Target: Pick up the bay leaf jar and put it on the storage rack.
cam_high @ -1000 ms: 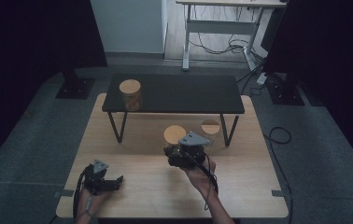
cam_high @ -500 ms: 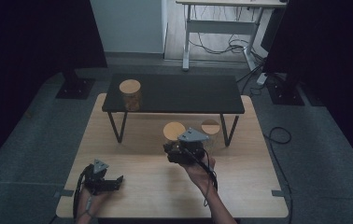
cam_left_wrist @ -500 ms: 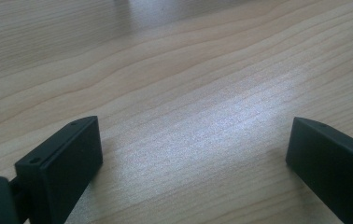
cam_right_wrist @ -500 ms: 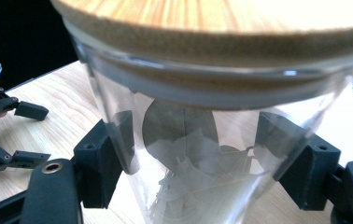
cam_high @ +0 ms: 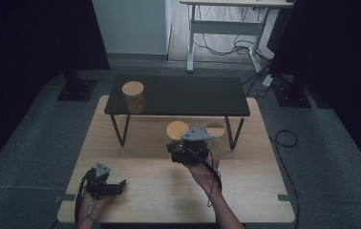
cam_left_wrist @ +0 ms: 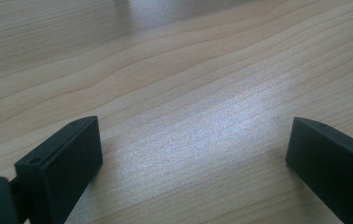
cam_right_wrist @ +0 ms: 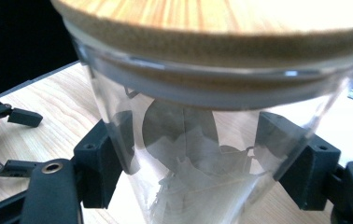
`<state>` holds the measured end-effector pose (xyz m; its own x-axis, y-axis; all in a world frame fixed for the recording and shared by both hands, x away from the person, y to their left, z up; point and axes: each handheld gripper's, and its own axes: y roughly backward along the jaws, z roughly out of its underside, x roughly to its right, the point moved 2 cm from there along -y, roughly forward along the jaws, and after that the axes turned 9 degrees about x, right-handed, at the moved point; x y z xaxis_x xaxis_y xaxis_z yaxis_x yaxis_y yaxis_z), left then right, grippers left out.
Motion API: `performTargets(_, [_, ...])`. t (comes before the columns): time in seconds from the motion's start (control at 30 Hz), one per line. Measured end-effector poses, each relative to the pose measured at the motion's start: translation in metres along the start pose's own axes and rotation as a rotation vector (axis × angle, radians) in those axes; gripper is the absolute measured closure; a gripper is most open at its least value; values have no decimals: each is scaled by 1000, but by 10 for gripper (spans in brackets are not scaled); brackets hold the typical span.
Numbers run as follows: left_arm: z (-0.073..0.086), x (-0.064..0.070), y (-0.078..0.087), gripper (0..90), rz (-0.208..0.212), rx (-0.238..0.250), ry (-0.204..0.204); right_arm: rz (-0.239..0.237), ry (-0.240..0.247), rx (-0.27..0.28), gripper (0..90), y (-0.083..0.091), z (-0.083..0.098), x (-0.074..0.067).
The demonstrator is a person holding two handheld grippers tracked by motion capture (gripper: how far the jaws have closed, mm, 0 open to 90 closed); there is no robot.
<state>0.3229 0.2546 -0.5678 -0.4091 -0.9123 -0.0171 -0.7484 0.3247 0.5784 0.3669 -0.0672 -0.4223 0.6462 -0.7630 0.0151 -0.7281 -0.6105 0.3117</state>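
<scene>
Setting: a light wooden table (cam_high: 135, 191) seen from above, with a low black bench (cam_high: 188, 95) standing across its far half.
Right gripper (cam_high: 181, 151): held up by the person's right hand near the middle of the table, just in front of the bench; its jaws are clamped on a clear glass jar.
Held jar (cam_right_wrist: 202, 140): a see-through glass jar with a pale wooden lid (cam_high: 177, 130); in the right gripper view the two black pads press on its left and right walls below the lid. Something thin and crumpled lies inside, though through the glass it is hard to say what.
Left gripper (cam_high: 114, 186): low at the near left corner of the table, in the person's left hand, well apart from the held jar; its jaws stand wide apart with only bare wood grain between them.
Second jar (cam_high: 215, 131): a wooden-lidded jar just to the right of the held one, beside the bench's right leg.
Third jar (cam_high: 133, 97): an amber-looking jar with a wooden lid, standing upright on the left end of the bench.
</scene>
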Motion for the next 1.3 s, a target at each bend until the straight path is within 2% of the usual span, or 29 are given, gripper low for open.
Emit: performTargets(1.3, [0, 0, 0, 32, 0, -1, 0, 16, -10, 9, 253, -15, -25, 10])
